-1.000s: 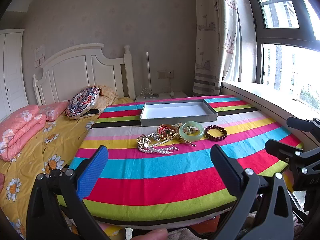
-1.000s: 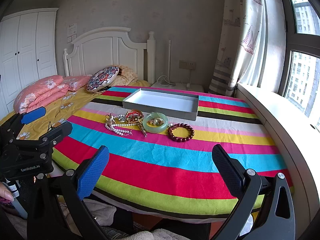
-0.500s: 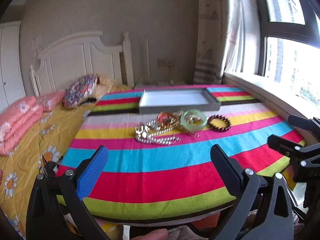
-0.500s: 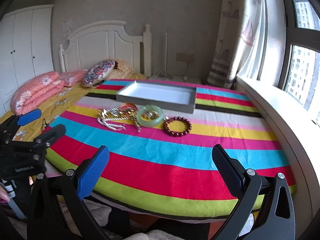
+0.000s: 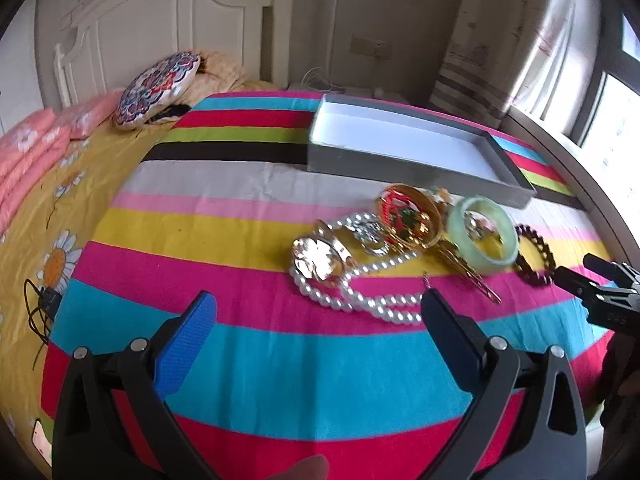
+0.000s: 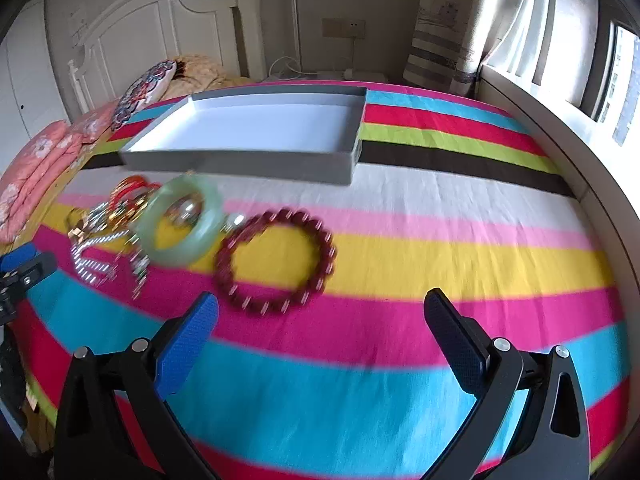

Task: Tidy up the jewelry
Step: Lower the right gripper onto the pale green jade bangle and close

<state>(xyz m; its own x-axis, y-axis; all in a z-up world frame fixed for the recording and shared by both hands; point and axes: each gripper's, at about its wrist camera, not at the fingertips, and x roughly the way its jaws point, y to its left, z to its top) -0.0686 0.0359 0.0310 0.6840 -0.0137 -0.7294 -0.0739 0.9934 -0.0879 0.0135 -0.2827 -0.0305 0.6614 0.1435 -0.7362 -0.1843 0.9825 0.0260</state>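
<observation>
- Left tongs (image 5: 316,312): fingers wide apart and holding nothing, poised low over the striped surface (image 5: 248,344), with a blue pad on the left finger and a black pad on the right. A fingertip (image 5: 304,468) of the person shows at the bottom edge of the left wrist view.
- Right tongs (image 6: 320,312): also spread apart and holding nothing, over the pink and blue stripes. They appear too at the right edge of the left wrist view, just beside the beaded bracelet.
- Pearl necklace (image 5: 360,292): nearest of the jewelry, lying in loops on the pink stripe, just ahead of the left tongs' right finger.
- Gold watch (image 5: 320,260): lies on the pearl loops, at the left end of the pile.
- Dark red beaded bracelet (image 6: 276,256): flat on the yellow and pink stripes, just ahead of the right tongs' left finger, at the right end of the row of jewelry.
- Pale green bangle (image 6: 180,220): just left of the beaded bracelet; from these views it is hard to say whether they touch. Small pieces lie inside its ring.
- Gold and red bangle (image 5: 408,216): left of the green bangle, in a tangle with chains and small gold pieces, too blurred to tell apart.
- Grey tray (image 6: 240,160): shallow, with a white floor, beyond the jewelry on the far half of the surface. Nothing lies in it.
- Bed (image 5: 60,184): to the left, with a yellow flowered cover, pink pillows, a round patterned cushion (image 5: 156,88) and a white headboard.
- Curtain (image 6: 448,16) and window: at the far right.
</observation>
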